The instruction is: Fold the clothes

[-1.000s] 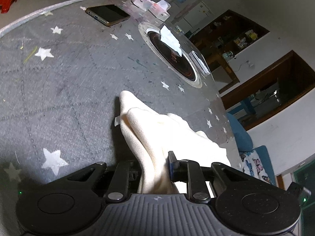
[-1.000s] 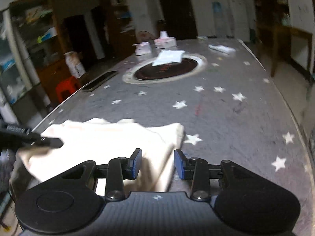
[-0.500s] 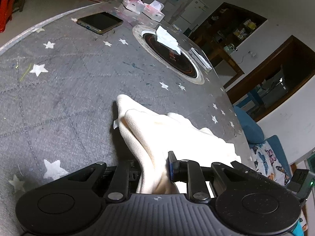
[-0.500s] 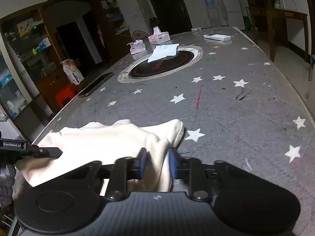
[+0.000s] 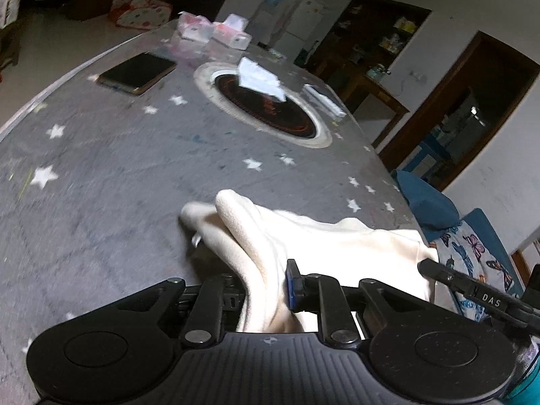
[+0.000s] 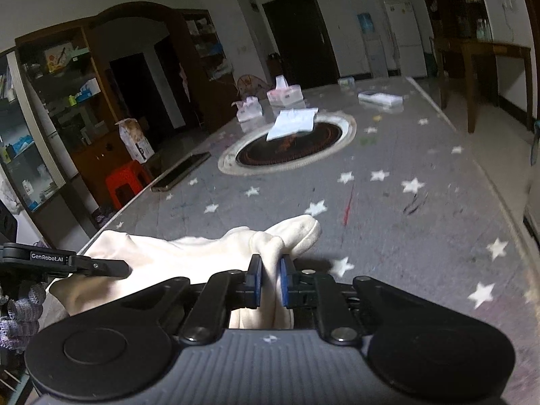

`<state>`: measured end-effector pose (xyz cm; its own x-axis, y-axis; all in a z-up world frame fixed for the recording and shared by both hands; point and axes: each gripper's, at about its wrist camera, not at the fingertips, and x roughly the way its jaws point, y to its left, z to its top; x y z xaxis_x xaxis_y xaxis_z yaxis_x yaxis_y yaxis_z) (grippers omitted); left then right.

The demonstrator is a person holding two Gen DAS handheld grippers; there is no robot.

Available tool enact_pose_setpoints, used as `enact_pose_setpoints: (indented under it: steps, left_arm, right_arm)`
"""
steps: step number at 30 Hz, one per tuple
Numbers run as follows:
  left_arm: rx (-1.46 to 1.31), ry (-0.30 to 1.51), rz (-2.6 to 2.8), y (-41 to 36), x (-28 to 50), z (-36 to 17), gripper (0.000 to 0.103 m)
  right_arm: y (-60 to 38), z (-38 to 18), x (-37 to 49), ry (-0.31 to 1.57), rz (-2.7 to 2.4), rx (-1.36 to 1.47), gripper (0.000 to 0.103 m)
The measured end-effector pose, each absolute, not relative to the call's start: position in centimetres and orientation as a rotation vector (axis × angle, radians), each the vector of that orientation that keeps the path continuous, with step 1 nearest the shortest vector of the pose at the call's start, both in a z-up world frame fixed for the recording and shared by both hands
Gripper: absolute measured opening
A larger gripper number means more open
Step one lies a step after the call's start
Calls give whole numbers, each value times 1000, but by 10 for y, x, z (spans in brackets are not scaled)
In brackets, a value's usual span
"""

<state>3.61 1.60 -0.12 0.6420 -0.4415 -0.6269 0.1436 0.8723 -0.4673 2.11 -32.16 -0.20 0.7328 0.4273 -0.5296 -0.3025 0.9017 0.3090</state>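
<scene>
A cream-white garment [image 5: 303, 239] lies bunched at the near edge of the grey star-patterned table [image 5: 118, 168]. My left gripper [image 5: 266, 287] is shut on a fold of its left end. My right gripper [image 6: 270, 278] is shut on a fold at the garment's [image 6: 189, 253] right end, with a rounded cloth corner sticking out past the pads. Each gripper's finger shows at the edge of the other's view: the right finger [image 5: 472, 290] and the left finger [image 6: 84, 265]. The cloth stretches between the two grippers.
A round inset hotplate [image 5: 266, 108] with a white tissue [image 5: 260, 79] sits mid-table. A dark phone [image 5: 138, 72] lies at the left, two tissue boxes [image 5: 212, 30] at the far end, and a white remote [image 6: 379, 98] at the far right. A blue chair [image 5: 432, 202] stands beside the table.
My right gripper closed from open onto the garment's right end. Both grippers have lifted and tilted up, raising the cloth edge slightly. The left stayed shut on the cloth.
</scene>
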Motion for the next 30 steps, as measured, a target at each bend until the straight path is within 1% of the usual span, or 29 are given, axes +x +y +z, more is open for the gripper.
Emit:
enact_pose_setpoints:
  steps: [8,17,30]
  left_arm:
    - [-330,776,-409,-18,49,20,17]
    - [-274,780,-460,-73,76,30,17]
    - [-215,809,-475,-131,115,22,17]
  right_arm:
    - [-341,24,15,562,338,165,9]
    - [-371,45,20,529,241,89,9]
    - [-408,43,48,553,142,-4,9]
